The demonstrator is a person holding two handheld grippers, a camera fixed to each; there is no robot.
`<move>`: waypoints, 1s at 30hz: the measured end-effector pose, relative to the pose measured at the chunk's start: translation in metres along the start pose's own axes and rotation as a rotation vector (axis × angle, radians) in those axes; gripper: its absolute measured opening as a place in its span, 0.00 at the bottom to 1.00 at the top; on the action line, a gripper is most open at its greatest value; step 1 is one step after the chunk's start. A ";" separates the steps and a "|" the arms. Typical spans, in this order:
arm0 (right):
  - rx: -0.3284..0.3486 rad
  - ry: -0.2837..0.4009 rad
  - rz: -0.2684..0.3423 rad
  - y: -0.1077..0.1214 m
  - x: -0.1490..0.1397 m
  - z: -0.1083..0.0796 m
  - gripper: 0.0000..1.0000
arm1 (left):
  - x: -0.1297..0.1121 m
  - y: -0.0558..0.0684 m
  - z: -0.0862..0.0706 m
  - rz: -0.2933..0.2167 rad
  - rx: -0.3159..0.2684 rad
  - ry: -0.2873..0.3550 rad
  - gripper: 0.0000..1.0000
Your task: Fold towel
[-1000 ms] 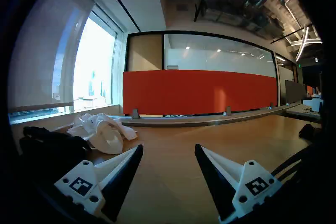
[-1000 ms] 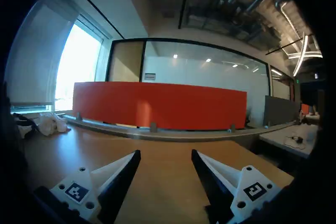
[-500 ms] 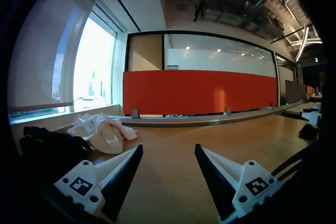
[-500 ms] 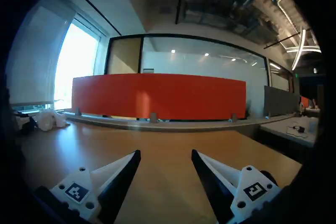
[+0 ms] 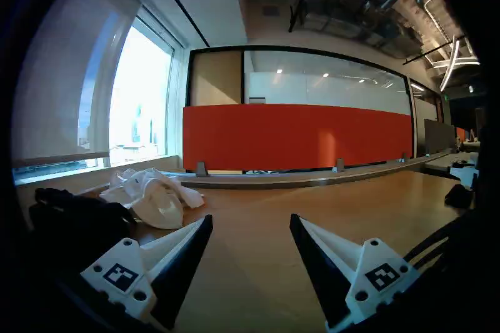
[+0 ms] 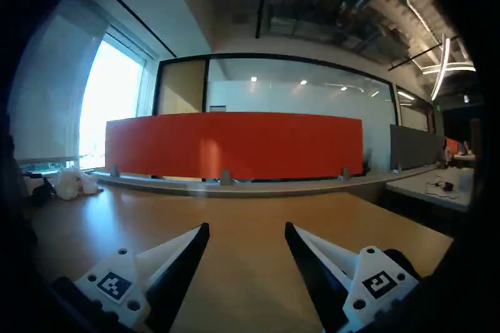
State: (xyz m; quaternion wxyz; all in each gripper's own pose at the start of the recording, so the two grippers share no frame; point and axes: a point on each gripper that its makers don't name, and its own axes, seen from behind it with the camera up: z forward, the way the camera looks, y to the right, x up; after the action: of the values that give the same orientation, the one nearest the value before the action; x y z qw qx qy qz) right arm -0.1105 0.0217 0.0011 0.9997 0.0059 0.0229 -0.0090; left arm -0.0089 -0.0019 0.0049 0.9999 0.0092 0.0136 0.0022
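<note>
**Left gripper.** The left gripper [image 5: 250, 216] is held low over the wooden tabletop [image 5: 250, 283]. Its two fingers stand wide apart, with bare wood between them and nothing gripped.

**Right gripper.** The right gripper [image 6: 247, 225] is held the same way over the same surface. Its fingers are spread wide and hold nothing.

**Towel.** The white towel [image 5: 153, 194] lies crumpled in a loose heap, unfolded, near the far left corner of the tabletop, on the window side.
- In the left gripper view it is near, just beyond the left fingertip and apart from it. Its folds and a rounded hollow can be made out.
- In the right gripper view it is a small pale lump at the far left edge of the tabletop, well apart from both fingers.

**Other items, left gripper view.**
- A dark object [image 5: 75, 220] sits just beside the towel at the left edge of the tabletop. Its type cannot be determined.
- A small dark item [image 5: 458, 195] sits near the right edge and is too small to identify.

**Other items, right gripper view.** A separate pale desk [image 6: 431, 192] stands beyond the right edge of the tabletop, with small items on it.

**Both views.** An orange partition [image 5: 297, 136] runs along the far edge of the tabletop. A bright window [image 5: 140, 102] is on the left.
</note>
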 end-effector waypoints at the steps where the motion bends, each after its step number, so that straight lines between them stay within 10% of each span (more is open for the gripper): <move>1: 0.001 0.000 0.000 0.000 0.000 0.000 0.93 | 0.000 0.000 0.000 0.000 0.000 0.000 0.91; 30: 0.002 -0.003 0.003 0.001 -0.001 0.001 1.00 | 0.001 0.000 -0.001 0.002 0.001 0.000 0.94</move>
State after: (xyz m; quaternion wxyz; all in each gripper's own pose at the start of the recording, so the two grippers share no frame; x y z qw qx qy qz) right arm -0.1116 0.0225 0.0022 0.9997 0.0070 0.0212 -0.0075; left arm -0.0083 -0.0020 0.0040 0.9999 0.0096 0.0134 0.0031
